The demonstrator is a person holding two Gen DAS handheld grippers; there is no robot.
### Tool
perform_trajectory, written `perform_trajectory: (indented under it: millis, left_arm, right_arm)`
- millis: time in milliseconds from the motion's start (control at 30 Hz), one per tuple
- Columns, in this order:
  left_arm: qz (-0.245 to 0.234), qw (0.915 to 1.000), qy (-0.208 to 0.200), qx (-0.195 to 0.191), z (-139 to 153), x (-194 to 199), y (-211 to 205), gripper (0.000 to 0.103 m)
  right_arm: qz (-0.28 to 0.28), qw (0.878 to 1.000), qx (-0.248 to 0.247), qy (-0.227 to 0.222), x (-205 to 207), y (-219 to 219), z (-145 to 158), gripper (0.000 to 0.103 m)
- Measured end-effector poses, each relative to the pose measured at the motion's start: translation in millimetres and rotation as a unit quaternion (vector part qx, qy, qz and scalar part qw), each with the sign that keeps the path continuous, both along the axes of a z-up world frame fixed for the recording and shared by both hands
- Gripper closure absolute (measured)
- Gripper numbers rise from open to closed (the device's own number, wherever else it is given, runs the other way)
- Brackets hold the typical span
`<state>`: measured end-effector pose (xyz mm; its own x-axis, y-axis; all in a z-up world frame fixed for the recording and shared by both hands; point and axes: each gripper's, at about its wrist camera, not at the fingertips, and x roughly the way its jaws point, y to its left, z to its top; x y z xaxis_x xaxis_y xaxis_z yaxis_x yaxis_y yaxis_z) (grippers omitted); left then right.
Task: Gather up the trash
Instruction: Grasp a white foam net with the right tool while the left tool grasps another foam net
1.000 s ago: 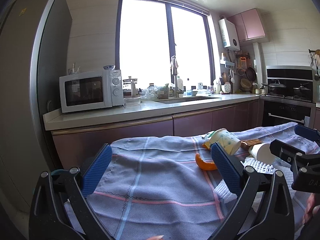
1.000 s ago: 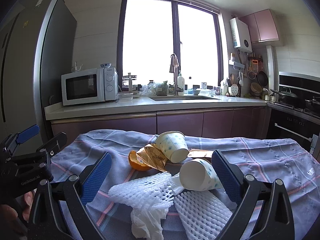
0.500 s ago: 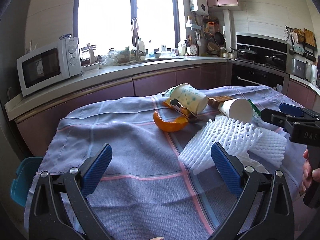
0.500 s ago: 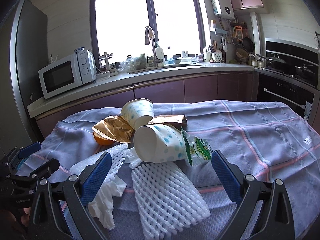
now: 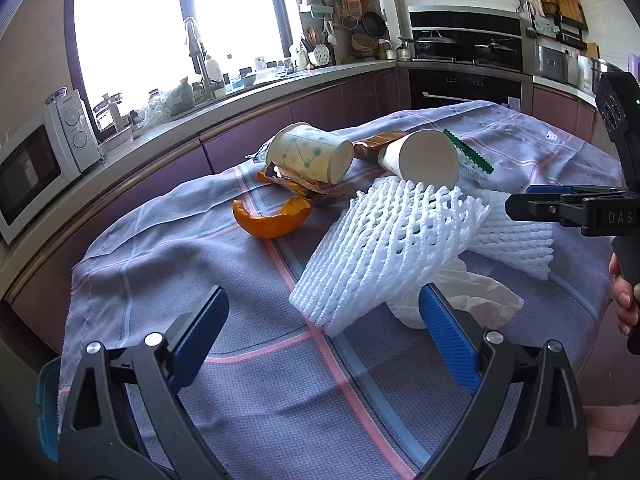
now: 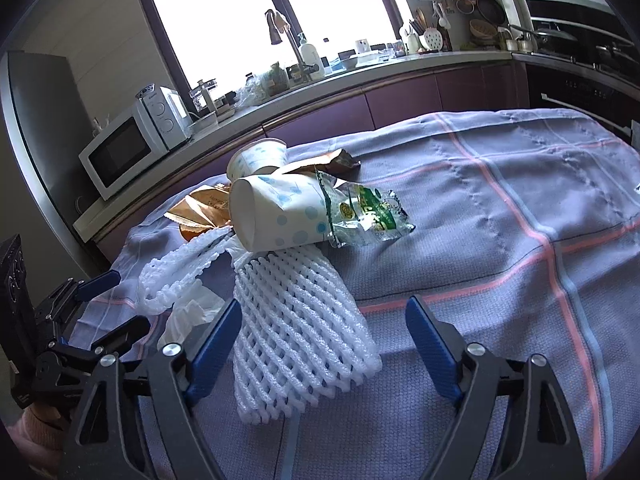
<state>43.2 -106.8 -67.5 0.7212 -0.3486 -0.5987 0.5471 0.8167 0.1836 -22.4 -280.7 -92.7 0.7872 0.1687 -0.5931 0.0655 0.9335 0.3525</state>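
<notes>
Trash heap on a checked cloth, seen from each gripper.
Left wrist view: left gripper closing, jaws wide, empty; foam net just beyond, orange peel farther left. Right wrist view: right gripper closing, pads clear of a second foam net between them; paper cup beyond.

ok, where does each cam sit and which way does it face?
Left wrist: on the left gripper, angled down over the table's left part at a foam net and orange peel; own closing jaws, right gripper, a hand.
Right wrist: on the right gripper, angled down at a second net, cup, green wrapper; own closing jaws, left gripper.
Shared: trash pile, cloth, kitchen counter.
</notes>
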Motion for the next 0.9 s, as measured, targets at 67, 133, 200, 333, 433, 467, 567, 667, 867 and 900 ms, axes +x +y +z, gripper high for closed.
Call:
perform_trajectory:
  millis: [67,133,200,333,433,467,567,667,867,900]
  left_arm:
    - [-0.004,1.0,0.004,0.003,-1,3,-4,0.016]
    - [-0.006,0.9999,0.016,0.002,-2,8,-5,0.03]
    - [-0.008,0.9997,0.025,-0.004,-3,10,-5,0.037]
    - [-0.026,0.9984,0.04,-0.03,-1,13,1,0.075]
    - [-0.027,0.998,0.041,-0.039,0,13,4,0.094]
    - [-0.029,0.9975,0.045,-0.047,2,13,6,0.096]
    - [-0.026,0.9969,0.041,-0.063,9,10,15,0.099]
    - [-0.03,0.995,0.041,-0.086,17,5,26,0.1]
    - [-0.015,0.9951,0.044,-0.087,15,8,37,0.066]
    - [-0.02,0.9956,0.041,-0.082,15,6,35,0.065]
  right_arm:
    - [0.007,1.0,0.009,0.008,2,0,-4,0.039]
    - [0.019,1.0,0.02,0.012,1,0,-6,0.054]
    - [0.028,0.999,0.024,0.012,-1,1,-5,0.065]
    - [0.048,0.998,0.03,0.004,-8,2,3,0.085]
    - [0.062,0.998,0.031,-0.009,-17,2,15,0.087]
    - [0.067,0.997,0.028,-0.013,-19,3,20,0.088]
    - [0.083,0.996,0.015,-0.024,-28,8,34,0.089]
    - [0.102,0.994,0.01,-0.037,-36,12,48,0.089]
    - [0.108,0.993,0.01,-0.049,-36,18,56,0.089]
    - [0.107,0.993,0.012,-0.049,-35,18,55,0.089]
